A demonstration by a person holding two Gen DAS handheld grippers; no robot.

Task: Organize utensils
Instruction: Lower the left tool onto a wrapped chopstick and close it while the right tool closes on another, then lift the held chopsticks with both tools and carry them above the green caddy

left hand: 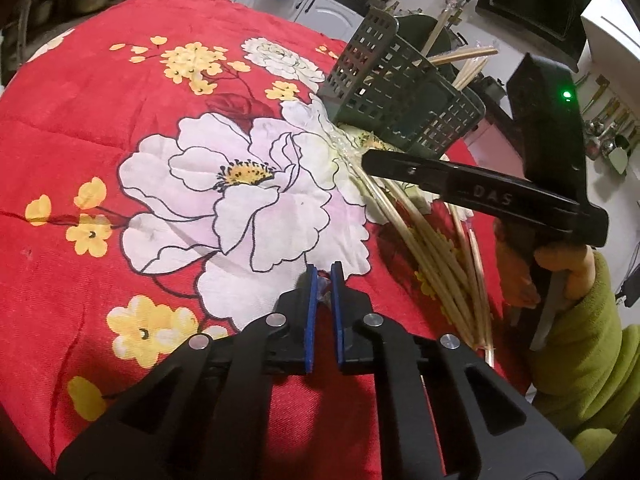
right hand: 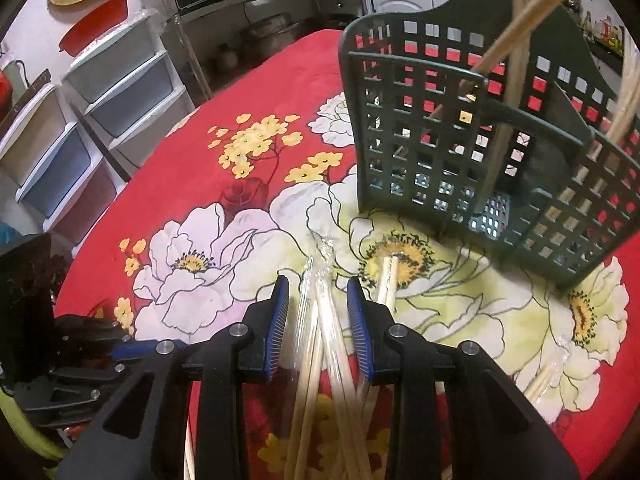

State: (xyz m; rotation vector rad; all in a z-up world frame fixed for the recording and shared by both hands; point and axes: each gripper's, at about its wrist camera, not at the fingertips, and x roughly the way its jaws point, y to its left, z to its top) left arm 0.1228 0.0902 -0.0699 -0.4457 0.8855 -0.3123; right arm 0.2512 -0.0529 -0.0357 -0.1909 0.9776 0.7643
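Between our right claw's [right hand: 318, 298] blue pads run the chopsticks [right hand: 320, 344], some wrapped in clear film, their long axis lying near-to-far, almost in line with the claw's own fingers. The jaws stand part open around the bundle; we see gaps on both sides, so the pads [right hand: 280, 316] do not look to be pressing yet, and we judge nothing is gripped. The sticks fan out toward us and narrow toward their far tips, which point at the holder [right hand: 420, 140].

That green lattice holder stands upright on the red floral cloth [right hand: 240, 92], just beyond the claw and to its right, with a few chopsticks already leaning out of its top. So the move ahead, as we judge it, turns on this: the sticks lie flat and aim at the holder's foot, whereas its mouth faces up, and a closed grip would need a lift and a tilt to stand them on end.

Our left claw [left hand: 324, 280] sits well to the left of the pile, over the white flower, its jaws closed nearly together on a scrap of clear wrapper at most; we cannot tell if it holds it. Our right claw is plainly the nearer to both the sticks and the holder.
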